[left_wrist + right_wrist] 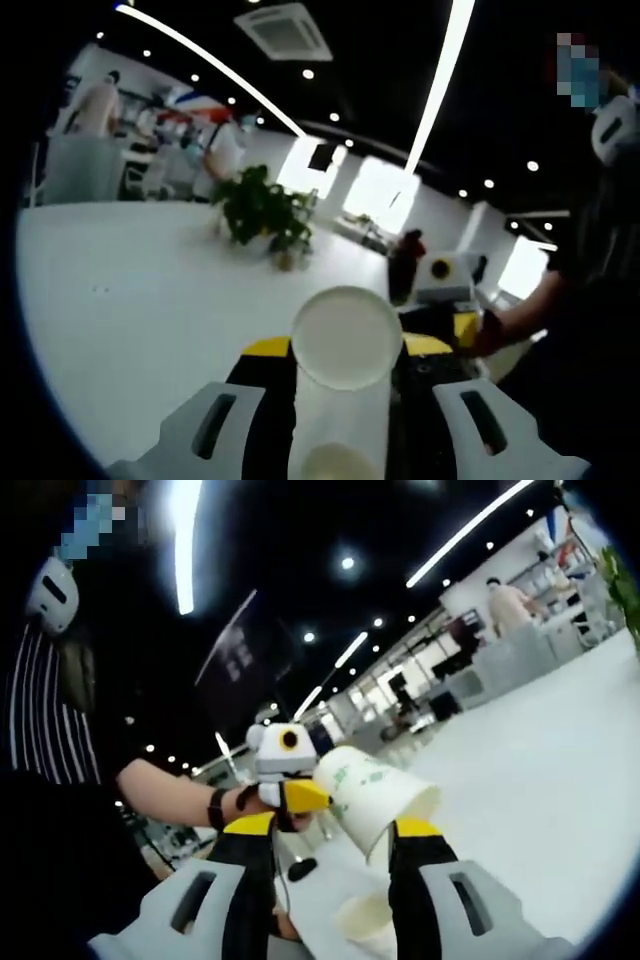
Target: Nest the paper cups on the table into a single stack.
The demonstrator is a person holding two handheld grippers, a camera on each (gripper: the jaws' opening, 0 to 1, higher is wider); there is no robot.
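Paper cup (345, 337) sits between the left hand-held gripper (340, 420) jaws.

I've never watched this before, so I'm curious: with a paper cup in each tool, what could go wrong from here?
The left tool grips a plain white paper cup, which might crumple under the squeeze. The right tool holds a green-printed white paper cup tilted, so it could slip or meet the other crooked. Both are held above the white table, so a dropped cup might roll.
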